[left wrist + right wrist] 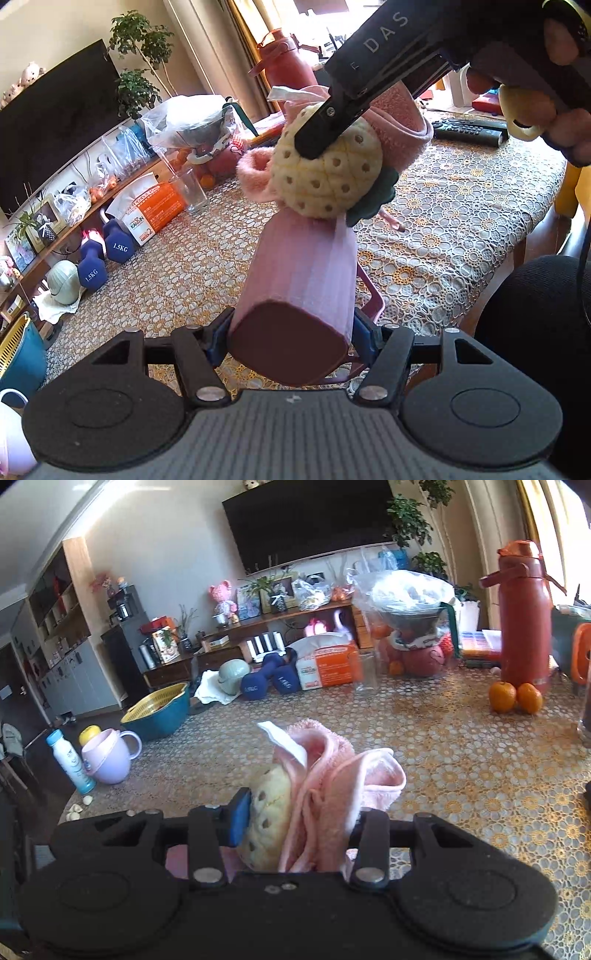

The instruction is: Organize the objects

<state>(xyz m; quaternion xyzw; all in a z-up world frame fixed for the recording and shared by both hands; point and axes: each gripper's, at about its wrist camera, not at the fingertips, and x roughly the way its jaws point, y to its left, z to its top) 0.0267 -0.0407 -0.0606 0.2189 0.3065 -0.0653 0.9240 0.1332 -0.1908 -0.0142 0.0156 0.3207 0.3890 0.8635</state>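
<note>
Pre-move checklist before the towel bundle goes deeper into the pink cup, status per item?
1. Left gripper clamped on the pink cup: ok, pads press both sides near its base.
2. Right gripper shut on the pink towel with the pineapple plush: ok.
3. Bundle at the cup's mouth: ok in the left wrist view.
4. Cup lifted off the table: ok, it is tilted in the air.
5. How far the towel sits inside the cup: cannot tell, the mouth faces away.
6. Empty glass apart from the cup: ok.
</note>
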